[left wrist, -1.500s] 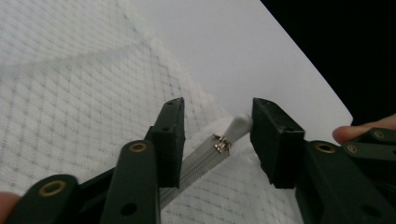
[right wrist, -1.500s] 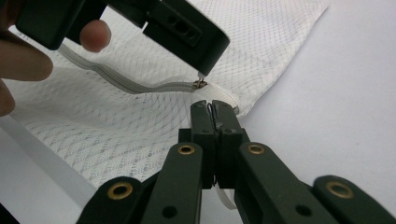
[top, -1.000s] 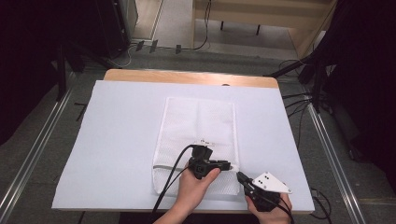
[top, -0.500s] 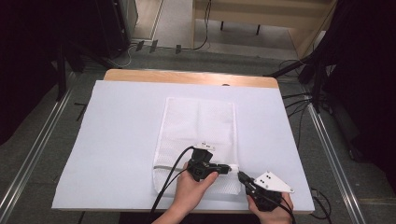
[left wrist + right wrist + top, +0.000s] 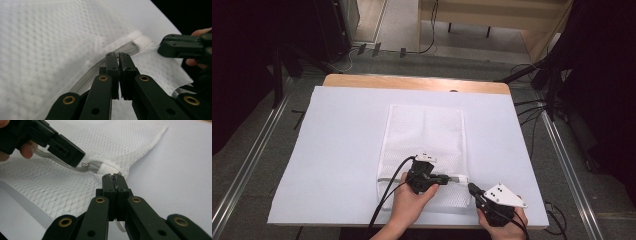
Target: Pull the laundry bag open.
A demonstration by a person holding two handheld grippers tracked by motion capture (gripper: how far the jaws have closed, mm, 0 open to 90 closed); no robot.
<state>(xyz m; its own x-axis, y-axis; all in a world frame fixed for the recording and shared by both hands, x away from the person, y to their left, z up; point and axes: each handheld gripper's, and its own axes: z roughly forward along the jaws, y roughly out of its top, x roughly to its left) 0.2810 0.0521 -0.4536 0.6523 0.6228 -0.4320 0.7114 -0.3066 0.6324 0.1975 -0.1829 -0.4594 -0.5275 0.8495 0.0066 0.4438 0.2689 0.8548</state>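
Two hand-held grippers at the near edge of a white sheet (image 5: 337, 150) over a wooden table (image 5: 412, 82), seen from above. Nearest, at 5 o'clock on the sheet: right gripper (image 5: 473, 188), grey three-cornered plate on top, held in the right hand (image 5: 504, 227); jaws pressed together with no visible gap in the right gripper view (image 5: 114, 178), a thin white strip emerging below them, clamped at the corner of a white mesh bag (image 5: 427, 150). Just beyond, at 6 o'clock: left gripper (image 5: 447, 178) in the left hand (image 5: 409, 205), black cable trailing toward the near edge; jaws nearly closed in the left gripper view (image 5: 117, 56), a small metal zipper pull (image 5: 86, 164) at their tips. Between the two grippers: end of the bag's zipper (image 5: 110, 53), capped by a white fabric tab (image 5: 107, 167). Farther off, toward 12 o'clock: mesh bag lying flat, long side running away from the person, centred on the sheet. Beyond the sheet: bare wooden table edge, then grey floor with cables (image 5: 532, 107).
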